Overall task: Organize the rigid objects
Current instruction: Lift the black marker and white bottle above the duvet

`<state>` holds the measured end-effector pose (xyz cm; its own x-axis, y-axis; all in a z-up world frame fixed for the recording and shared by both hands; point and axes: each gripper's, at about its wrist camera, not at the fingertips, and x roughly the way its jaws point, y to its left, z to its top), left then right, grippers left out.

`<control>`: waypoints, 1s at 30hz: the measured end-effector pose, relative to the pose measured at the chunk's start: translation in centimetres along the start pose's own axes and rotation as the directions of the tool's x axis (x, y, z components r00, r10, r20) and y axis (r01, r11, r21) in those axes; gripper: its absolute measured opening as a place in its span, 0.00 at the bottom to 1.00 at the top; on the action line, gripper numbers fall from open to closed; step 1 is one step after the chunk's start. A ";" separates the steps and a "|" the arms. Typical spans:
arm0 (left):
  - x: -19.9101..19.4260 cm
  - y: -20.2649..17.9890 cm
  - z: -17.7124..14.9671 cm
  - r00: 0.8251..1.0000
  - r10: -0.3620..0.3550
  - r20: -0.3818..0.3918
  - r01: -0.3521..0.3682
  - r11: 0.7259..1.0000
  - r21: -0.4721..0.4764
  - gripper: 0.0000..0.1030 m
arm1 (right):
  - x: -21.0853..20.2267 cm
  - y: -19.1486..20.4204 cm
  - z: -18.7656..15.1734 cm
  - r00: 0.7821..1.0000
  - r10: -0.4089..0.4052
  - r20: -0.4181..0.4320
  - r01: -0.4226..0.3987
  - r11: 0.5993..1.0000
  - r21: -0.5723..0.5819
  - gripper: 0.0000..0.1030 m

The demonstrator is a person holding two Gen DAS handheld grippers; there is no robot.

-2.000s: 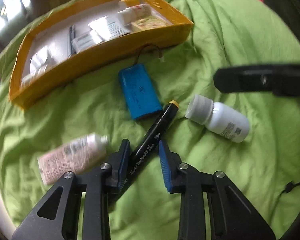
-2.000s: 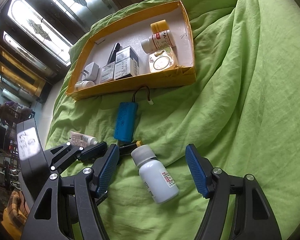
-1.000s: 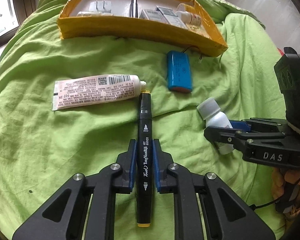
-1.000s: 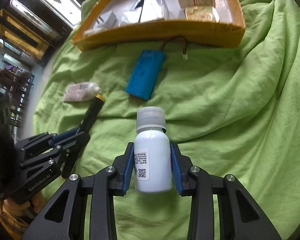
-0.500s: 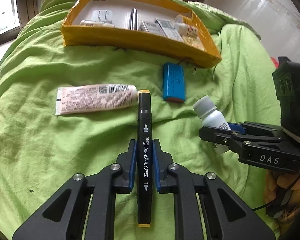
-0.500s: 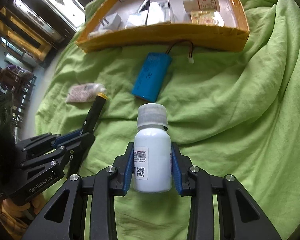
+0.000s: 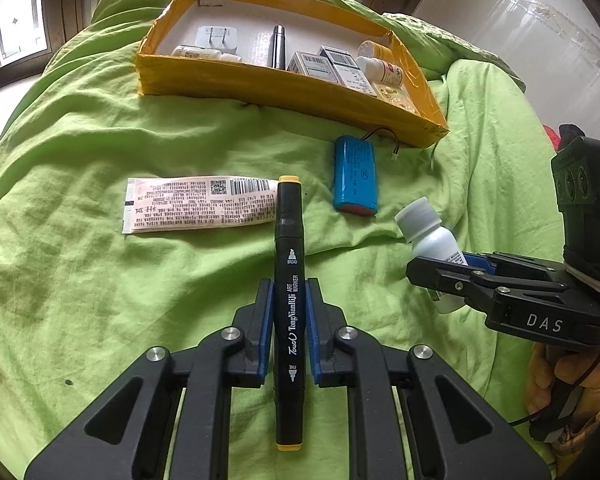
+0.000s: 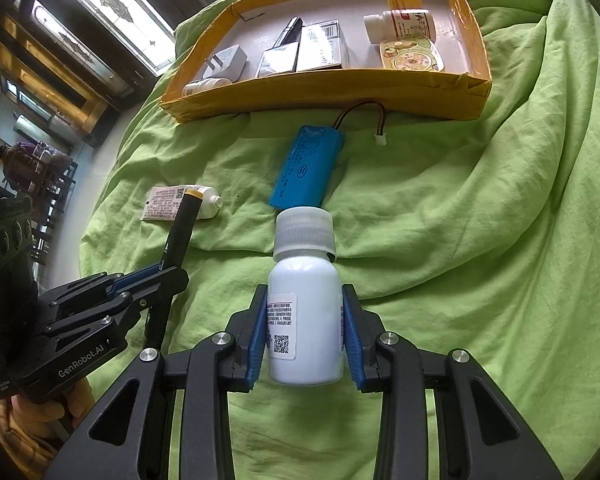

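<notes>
1. Marker slippage is looking like the first risk: the left tool is clamping its blue pads on the slim black barrel near the middle, and a long stretch is sticking out forward past the pads. Any knock on that yellow-capped front end against the box wall could be levering it loose.

2. The right tool is squeezing the white bottle across its smooth round body, cap pointing forward. A tilt during the carry could be letting the bottle rotate or slide out between the pads.

3. Both tools are hovering above the green bedding, side by side and near each other, with the yellow box ahead at the far edge of the bed. Moving both toward it at once is risking a collision between them.

4. The box is already holding small cartons, a charger, bottles and a round tin, so free floor is looking scarce; dropping either item in carelessly could be toppling or burying what is there.

5. The box is resting on soft, rumpled bedding, so pressing on its rim could be tipping it.

6. The blue battery pack and its wire, lying just in front of the box, and the tube beside the marker tip are sitting under the likely path; a low pass could be snagging or dragging them.
</notes>
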<state>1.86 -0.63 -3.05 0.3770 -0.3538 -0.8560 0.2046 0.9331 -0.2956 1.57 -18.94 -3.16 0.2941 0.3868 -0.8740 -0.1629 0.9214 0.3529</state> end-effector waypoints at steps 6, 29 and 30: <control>-0.6 0.2 0.1 0.999 0.000 0.036 0.000 1.000 -0.007 0.12 | -0.4 0.3 0.0 1.000 0.012 0.014 -0.012 1.000 -0.005 0.30; -2.0 1.1 0.3 0.995 -0.009 0.103 0.016 0.998 -0.064 0.12 | -1.4 0.4 0.0 0.998 0.007 0.063 -0.006 1.000 -0.007 0.30; -2.0 1.2 0.4 0.995 -0.008 0.103 0.015 0.998 -0.067 0.12 | -1.4 0.4 0.0 0.998 0.009 0.062 -0.008 1.000 -0.007 0.30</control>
<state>1.72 1.13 -1.56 0.4663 -0.3661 -0.8053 0.1493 0.9299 -0.3363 1.08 -19.10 -1.80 0.3502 0.3962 -0.8487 -0.1722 0.9179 0.3575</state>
